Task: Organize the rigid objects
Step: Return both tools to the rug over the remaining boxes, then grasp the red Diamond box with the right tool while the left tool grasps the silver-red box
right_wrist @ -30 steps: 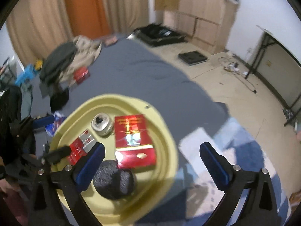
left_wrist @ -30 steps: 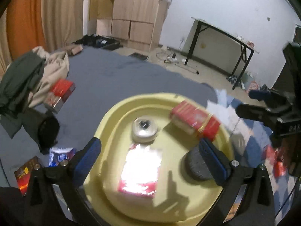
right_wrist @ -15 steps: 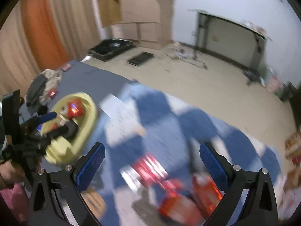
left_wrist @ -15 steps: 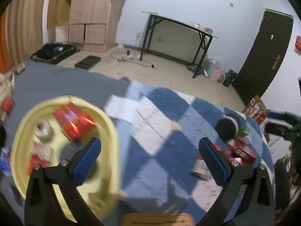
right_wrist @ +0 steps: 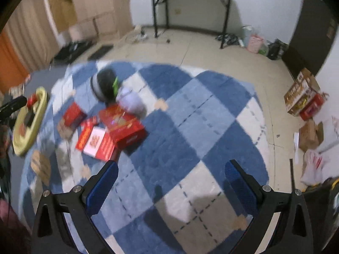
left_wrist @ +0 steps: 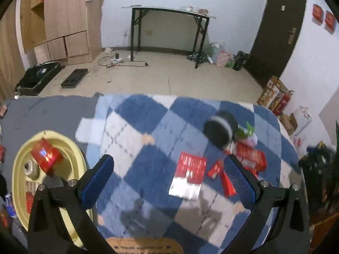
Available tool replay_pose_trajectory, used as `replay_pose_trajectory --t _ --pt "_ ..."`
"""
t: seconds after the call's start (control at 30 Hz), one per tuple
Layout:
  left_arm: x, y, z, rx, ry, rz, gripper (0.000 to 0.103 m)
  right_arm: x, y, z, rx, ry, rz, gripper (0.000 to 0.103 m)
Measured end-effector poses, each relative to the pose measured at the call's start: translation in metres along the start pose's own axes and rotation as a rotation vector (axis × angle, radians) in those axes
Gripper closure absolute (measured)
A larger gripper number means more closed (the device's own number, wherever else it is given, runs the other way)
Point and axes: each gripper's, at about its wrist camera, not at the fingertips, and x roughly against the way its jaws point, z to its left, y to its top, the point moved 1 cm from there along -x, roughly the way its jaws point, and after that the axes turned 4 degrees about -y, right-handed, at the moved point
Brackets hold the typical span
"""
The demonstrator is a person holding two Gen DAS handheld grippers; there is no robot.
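Partly done: red box [left_wrist: 46, 156] and round tin [left_wrist: 28, 168] already in yellow tray [left_wrist: 81, 163]. Outstanding on checkered rug [right_wrist: 190, 116]: red boxes [right_wrist: 121, 124], black cylinder [left_wrist: 219, 130]. Both grippers' fingers [left_wrist: 99, 178] spread, empty.

My right tongs [right_wrist: 170, 183] hang wide open and empty over the blue checked rug [right_wrist: 190, 127]. Ahead and to the left, red boxes [right_wrist: 121, 124] lie clustered together, one flat red and white packet [right_wrist: 96, 140] touching them. Just behind sits a dark round thing [right_wrist: 104, 86], too blurred to name, perhaps a tin. The yellow tray [right_wrist: 31, 124] lies at the far left edge.
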Motion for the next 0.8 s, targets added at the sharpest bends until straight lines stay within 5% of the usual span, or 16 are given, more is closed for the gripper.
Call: replay_pose_trajectory --t 0.1,0.2,0.27,0.37,0.47,0.8 --pt "-0.003 0.019 0.003 0.110 0.016 -0.019 0.000 0.003 -0.005 -0.016 -0.074 0.025 -0.010 0.000" --pt "-0.018 0.008 0.010 0.213 -0.062 -0.009 0.000 -0.003 -0.005 -0.020 -0.079 0.032 -0.026 0.000" --pt "-0.033 -0.005 0.007 0.120 -0.102 0.049 0.000 -0.011 0.000 -0.017 -0.047 0.028 -0.035 0.000" --pt "-0.045 -0.033 0.012 -0.049 -0.052 0.091 0.000 -0.031 0.002 -0.003 -0.002 0.037 -0.018 0.000" --pt "-0.057 -0.052 0.020 -0.049 -0.078 0.167 0.000 -0.040 -0.002 0.004 0.028 0.057 -0.005 0.000" --pt "-0.077 -0.072 -0.007 -0.132 -0.161 0.243 0.000 -0.073 -0.002 0.032 0.201 0.153 0.048 0.000"
